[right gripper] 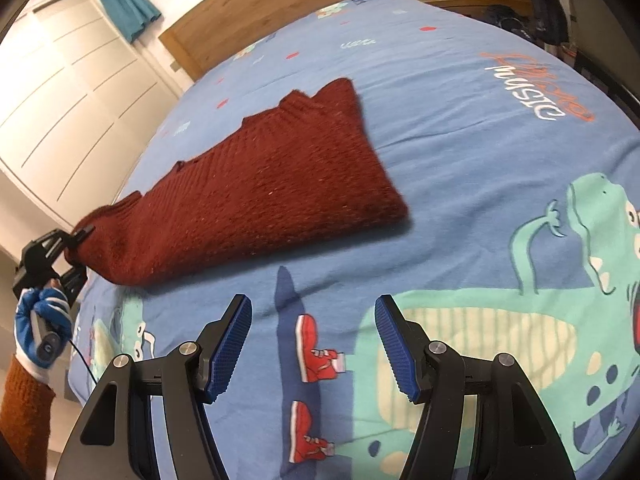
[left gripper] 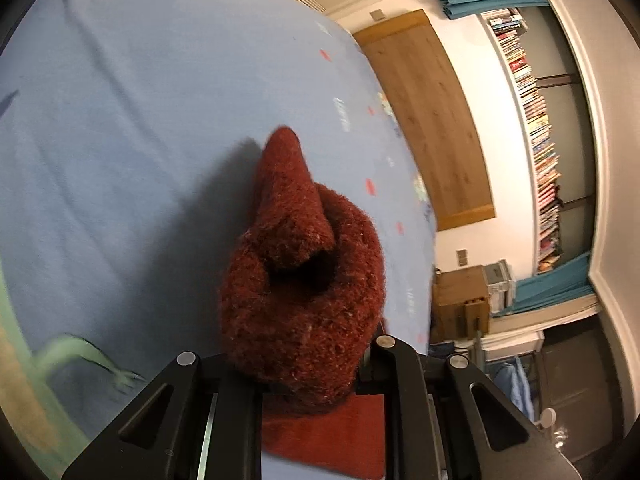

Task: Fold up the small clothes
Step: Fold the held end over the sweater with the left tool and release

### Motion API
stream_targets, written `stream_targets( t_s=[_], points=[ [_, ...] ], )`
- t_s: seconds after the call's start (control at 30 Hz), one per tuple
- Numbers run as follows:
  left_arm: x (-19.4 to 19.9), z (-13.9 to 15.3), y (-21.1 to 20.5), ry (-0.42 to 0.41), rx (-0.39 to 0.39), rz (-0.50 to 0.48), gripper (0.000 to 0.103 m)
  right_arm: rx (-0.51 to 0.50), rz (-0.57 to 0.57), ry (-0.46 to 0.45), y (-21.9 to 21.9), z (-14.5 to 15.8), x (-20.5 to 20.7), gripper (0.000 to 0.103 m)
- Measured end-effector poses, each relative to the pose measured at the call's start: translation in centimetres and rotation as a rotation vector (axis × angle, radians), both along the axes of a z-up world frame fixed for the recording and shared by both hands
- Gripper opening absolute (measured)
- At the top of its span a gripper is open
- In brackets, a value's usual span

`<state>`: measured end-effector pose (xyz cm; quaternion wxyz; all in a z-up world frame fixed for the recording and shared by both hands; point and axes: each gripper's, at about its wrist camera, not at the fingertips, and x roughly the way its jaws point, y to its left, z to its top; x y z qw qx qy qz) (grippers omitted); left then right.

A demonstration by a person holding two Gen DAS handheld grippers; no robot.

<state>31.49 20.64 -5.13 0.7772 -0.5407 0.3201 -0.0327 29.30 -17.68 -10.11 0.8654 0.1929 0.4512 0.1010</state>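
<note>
A dark red knitted sweater lies stretched across the blue bedspread. My left gripper is shut on one end of it at the bed's left edge; in the left wrist view the bunched knit fills the space between the jaws of the left gripper, with a sleeve sticking out ahead. My right gripper is open and empty, hovering over the bedspread in front of the sweater, apart from it.
The bedspread carries a green dinosaur print and red shoe prints. A wooden headboard stands at the far end. White wardrobe doors are at the left. Bookshelves and boxes line the wall.
</note>
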Motion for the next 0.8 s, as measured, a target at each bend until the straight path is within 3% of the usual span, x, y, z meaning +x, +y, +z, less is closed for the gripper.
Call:
stream_targets(
  t_s=[0.3,0.5,0.67,0.8],
  points=[
    [3.3,4.1,-5.3,-0.062,-0.083,-0.102,0.014,0.041,-0.076,-0.031,-4.0,0.9,-1.5,0.066],
    [6.7,6.4,-11.8,-0.102,-0.082,-0.239,0.014,0.056,-0.126,-0.049,-6.6,1.4,-2.5,0.066],
    [8.1,6.2,-19.3,-0.086,-0.016,-0.403,0.014,0.070,-0.171,-0.051,-8.9,1.3,-3.5,0.066],
    [8.2,4.0,-25.4,-0.026,0.115,-0.553,0.014,0.077,-0.204,-0.042,-10.4,0.9,-4.1,0.066]
  ],
)
